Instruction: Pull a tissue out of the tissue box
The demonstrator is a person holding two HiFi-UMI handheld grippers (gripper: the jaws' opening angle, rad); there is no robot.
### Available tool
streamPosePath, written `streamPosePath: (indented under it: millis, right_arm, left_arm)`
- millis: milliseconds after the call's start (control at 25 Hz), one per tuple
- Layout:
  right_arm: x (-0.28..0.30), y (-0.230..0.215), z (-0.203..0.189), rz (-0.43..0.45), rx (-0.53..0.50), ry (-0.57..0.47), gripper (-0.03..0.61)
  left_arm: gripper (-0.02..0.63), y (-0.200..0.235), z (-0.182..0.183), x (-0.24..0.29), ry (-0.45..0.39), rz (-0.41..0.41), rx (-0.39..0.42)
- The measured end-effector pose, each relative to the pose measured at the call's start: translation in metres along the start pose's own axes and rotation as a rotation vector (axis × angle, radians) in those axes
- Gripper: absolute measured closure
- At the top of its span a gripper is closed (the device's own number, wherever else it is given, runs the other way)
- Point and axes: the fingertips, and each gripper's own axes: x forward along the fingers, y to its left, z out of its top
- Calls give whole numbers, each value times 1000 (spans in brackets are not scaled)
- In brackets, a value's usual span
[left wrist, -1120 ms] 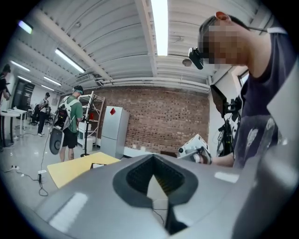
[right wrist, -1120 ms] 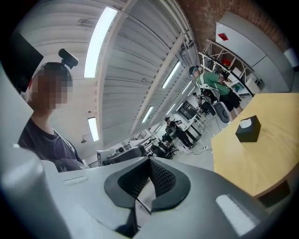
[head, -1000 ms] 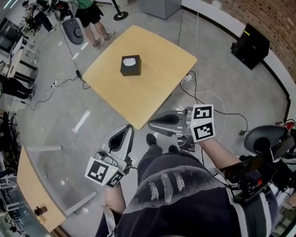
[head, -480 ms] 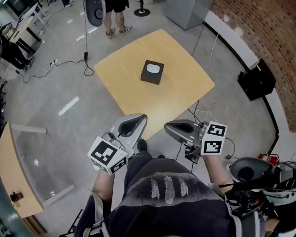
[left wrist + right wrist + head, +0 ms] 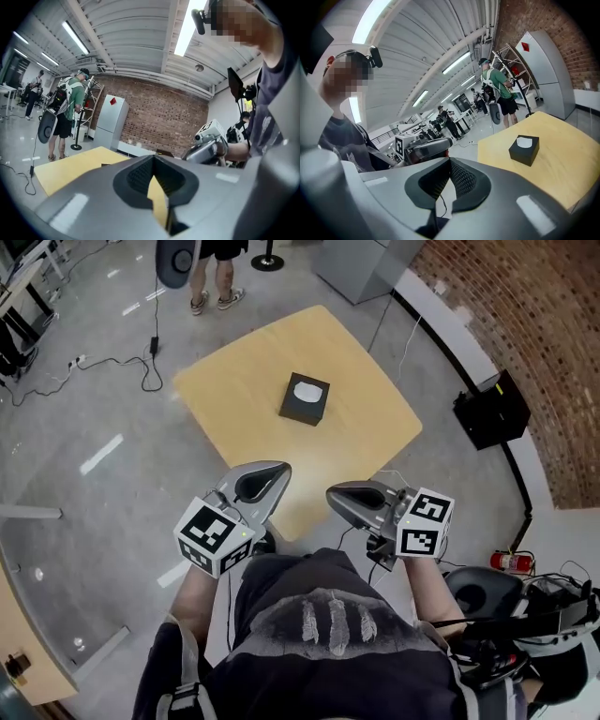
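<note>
The tissue box (image 5: 305, 398) is sitting near the middle of the yellow table (image 5: 234, 381), a squat dark cube turned cornerwise to the person, with the white tissue (image 5: 307, 389) showing in the opening on its top face. Nothing else is standing on that tabletop.

The relation that matters is that the box is lying straight ahead of the person, past the table's near corner and well apart from both tools. In the head view it is landing almost on the midline between them. The left gripper (image 5: 265, 476) is hovering at the near edge and aiming forward. The right gripper (image 5: 342, 495) is hanging beside it and angling inward across the body. I'm judging neither one clearly nearer.

In the right gripper view the box (image 5: 524, 149) is appearing off to the right of the jaws and beyond them, not lined up. So the right gripper (image 5: 450, 161) would be needing a swing that way, then a drop from above, since the tissue is facing up.

That gripper's jaws are pressing together with nothing between them. The left gripper (image 5: 153, 159) looks to be closing tip to tip as well, also empty, with only a sliver of table showing through the hollow of its pads. Either one is needing to open before any pinch on the tissue.
</note>
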Motion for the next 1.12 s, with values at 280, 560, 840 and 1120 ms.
streamPosePath:
  millis: [280,560,840,1120]
  right_arm:
    - [-4,-38,11,-70,-7,25,580]
    - [3,-84,34,-43,-53,13,580]
    - [12,-126,50,70,-66,54,580]
    - [7,-174,58,102,-5,42,580]
  left_arm:
    - [614,24,-1,27,44,12,36]
    - [614,40,-4,61,91,62,45]
    - [614,61,-18,126,177,135,97]
    - [614,83,-62,175,346,155,146]
